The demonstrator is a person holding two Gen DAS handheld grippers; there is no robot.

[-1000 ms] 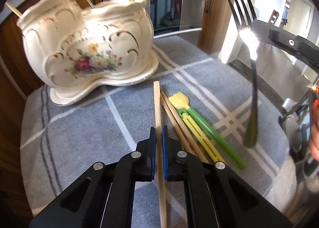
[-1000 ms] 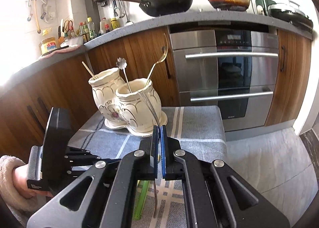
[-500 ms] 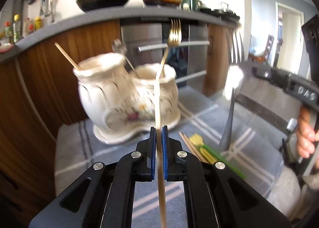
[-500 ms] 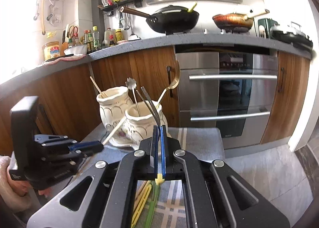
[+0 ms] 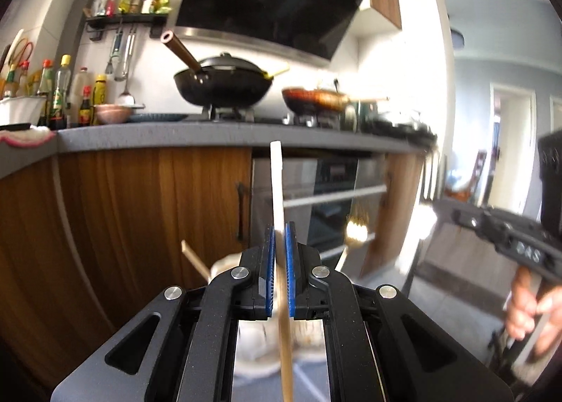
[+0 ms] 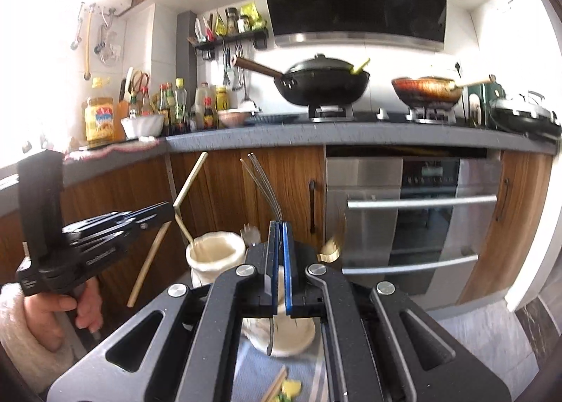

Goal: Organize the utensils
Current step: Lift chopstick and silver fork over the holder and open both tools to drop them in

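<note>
A person's left hand, in a fuzzy white sleeve, is holding the left gripper at the left of the right wrist view. Its tongs are clenching a wooden chopstick, which is slanting from upper right to lower left, above and just left of the cream ceramic holder. In the left wrist view the same chopstick is standing nearly upright between the blue pads, with the holder blurred below.

The holder is sitting on a grey checked cloth, toward its far edge, with another chopstick leaning out of its left compartment.

At the centre of the right wrist view, the right gripper is clamping a metal fork, tines pointing up and handle hanging down in front of the holder. A second chopstick pair and a yellow-green utensil are lying on the cloth at the near edge.

Behind, a black wok is sitting on the stove above an oven.
</note>
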